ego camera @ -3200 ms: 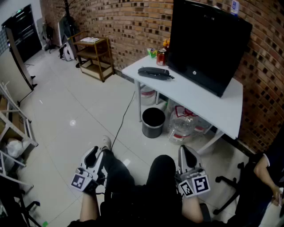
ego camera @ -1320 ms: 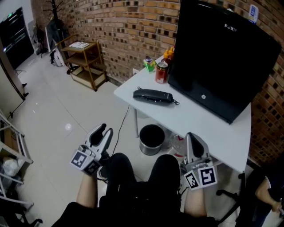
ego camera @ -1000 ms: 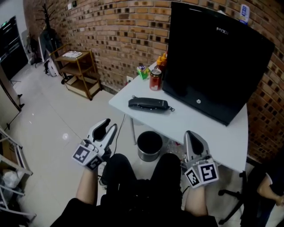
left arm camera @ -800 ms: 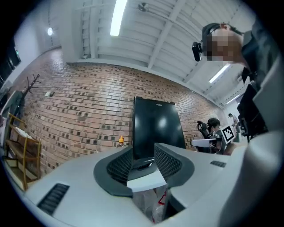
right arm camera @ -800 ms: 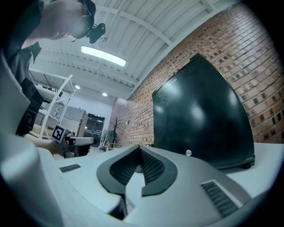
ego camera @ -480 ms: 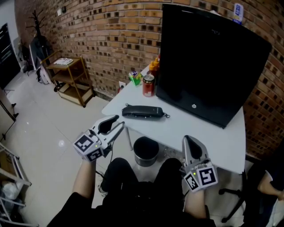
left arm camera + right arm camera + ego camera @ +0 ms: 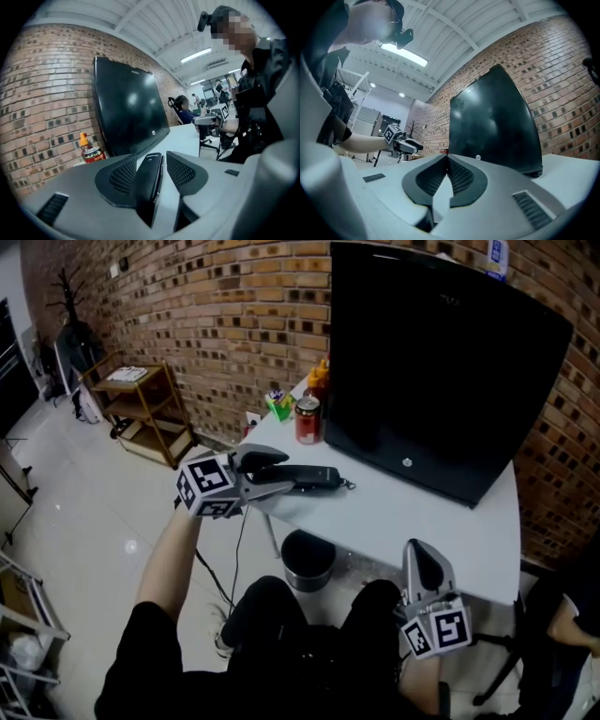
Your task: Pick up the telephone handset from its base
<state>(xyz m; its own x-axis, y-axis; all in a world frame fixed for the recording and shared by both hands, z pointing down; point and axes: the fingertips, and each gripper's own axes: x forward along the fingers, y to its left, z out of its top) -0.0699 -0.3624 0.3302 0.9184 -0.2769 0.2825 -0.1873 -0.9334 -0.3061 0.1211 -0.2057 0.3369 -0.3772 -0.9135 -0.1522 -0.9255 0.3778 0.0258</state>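
left gripper view puts the telephone handset [image 7: 150,185] end-on between the jaws of our left gripper [image 7: 151,158], which are opening and not yet clamping it. it lies near the bench's [image 7: 422,521] left edge. we should centre on it, reach further along, then squeeze evenly. our right gripper [image 7: 424,563] hangs closed and empty.

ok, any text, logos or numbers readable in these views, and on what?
Nothing reads clearly enough to quote.
Logo at the top of the screen: too blurred.
Small print on the handset: too small.
Label on the red can: blurred.
Blue and white sign behind the screen: too small.
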